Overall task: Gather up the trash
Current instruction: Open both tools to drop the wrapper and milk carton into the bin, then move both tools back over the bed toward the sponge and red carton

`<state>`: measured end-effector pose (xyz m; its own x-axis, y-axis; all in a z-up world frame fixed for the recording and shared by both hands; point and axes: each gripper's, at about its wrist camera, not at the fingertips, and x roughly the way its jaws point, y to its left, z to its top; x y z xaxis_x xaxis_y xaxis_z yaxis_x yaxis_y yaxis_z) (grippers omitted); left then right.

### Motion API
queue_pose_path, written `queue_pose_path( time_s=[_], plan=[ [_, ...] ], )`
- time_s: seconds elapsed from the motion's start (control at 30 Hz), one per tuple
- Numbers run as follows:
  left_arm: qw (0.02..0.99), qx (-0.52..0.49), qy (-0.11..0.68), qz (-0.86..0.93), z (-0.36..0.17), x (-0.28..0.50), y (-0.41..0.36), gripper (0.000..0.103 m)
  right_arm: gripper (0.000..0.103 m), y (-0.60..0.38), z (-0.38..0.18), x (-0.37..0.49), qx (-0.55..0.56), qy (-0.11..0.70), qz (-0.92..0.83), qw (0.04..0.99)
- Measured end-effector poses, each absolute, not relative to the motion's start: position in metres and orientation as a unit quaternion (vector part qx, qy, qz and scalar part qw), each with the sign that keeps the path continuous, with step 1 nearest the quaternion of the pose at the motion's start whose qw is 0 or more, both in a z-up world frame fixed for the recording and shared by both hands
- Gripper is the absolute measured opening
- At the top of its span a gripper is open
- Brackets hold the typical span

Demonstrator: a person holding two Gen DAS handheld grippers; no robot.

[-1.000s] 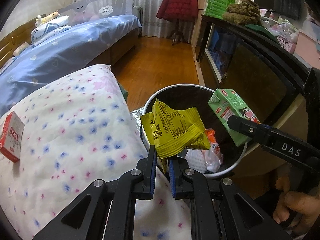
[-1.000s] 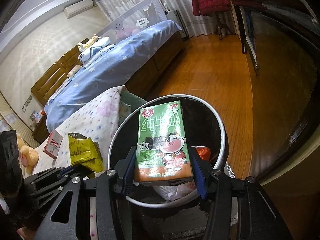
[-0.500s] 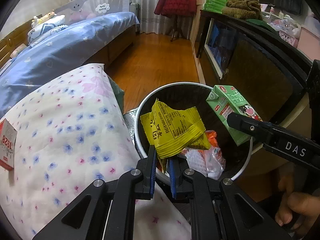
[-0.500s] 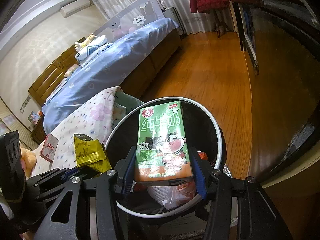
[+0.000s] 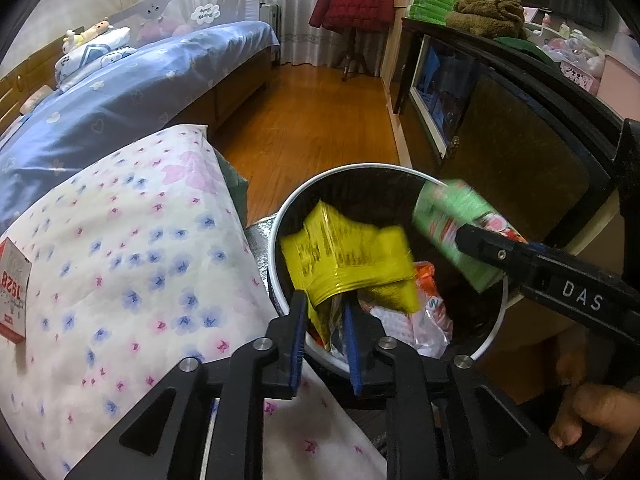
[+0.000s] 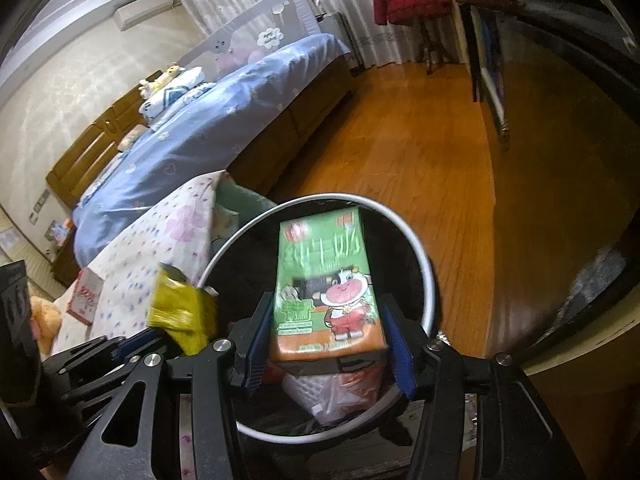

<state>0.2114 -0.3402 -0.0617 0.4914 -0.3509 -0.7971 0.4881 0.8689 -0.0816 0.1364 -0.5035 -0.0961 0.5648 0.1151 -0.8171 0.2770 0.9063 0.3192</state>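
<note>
A round black trash bin with a white rim (image 5: pixel 280 216) (image 6: pixel 430 280) stands on the floor beside the bed; it holds crumpled plastic bags (image 5: pixel 416 324). My left gripper (image 5: pixel 326 320) is over the bin's near edge with its jaws parted, and the yellow snack wrapper (image 5: pixel 348 252) (image 6: pixel 180 312) is blurred between and above them. My right gripper (image 6: pixel 328 340) is over the bin with its jaws spread slightly wider than the green milk carton (image 6: pixel 328 288) (image 5: pixel 456 224), which is blurred.
A floral quilt (image 5: pixel 120 248) covers the bed at left, with a red and white box (image 5: pixel 12 292) on it. A dark cabinet (image 5: pixel 520 152) stands right of the bin. Wooden floor (image 5: pixel 312 120) lies beyond. A plush toy (image 6: pixel 44 320) sits at far left.
Both grippers moved further over the bin. Both sets of jaws have opened. The wrapper and the carton are now motion-blurred and sit lower.
</note>
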Motion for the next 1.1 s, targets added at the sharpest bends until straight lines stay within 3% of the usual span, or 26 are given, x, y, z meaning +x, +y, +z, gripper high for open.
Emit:
queue_pose_path(
  time_s=[0.03,0.1,0.13,0.37,0.43,1.1],
  plan=[
    [0.86,0.077,0.441,-0.245,-0.061,0.211,-0.34,0.023,0.053,-0.505,-0.096,0.136,0.213,0.463,-0.049,0.859],
    [0.863,0.076,0.436,-0.244,-0.059,0.206,-0.336,0.041,0.053,-0.507,-0.094,0.135,0.219,0.46,-0.052,0.859],
    [0.865,0.075,0.433,-0.243,-0.057,0.204,-0.334,0.045,0.054,-0.507,-0.094,0.134,0.221,0.459,-0.052,0.859],
    [0.873,0.047,0.429,-0.225,-0.053,0.187,-0.292,0.054,0.074,-0.494,-0.085,0.126,0.22,0.447,-0.04,0.866],
    [0.876,0.037,0.432,-0.213,-0.054,0.182,-0.275,0.055,0.084,-0.484,-0.083,0.124,0.217,0.446,-0.028,0.868],
    [0.9,-0.043,0.421,-0.106,-0.04,0.14,-0.139,0.055,0.089,-0.383,-0.073,0.13,0.211,0.442,0.055,0.87]
  ],
)
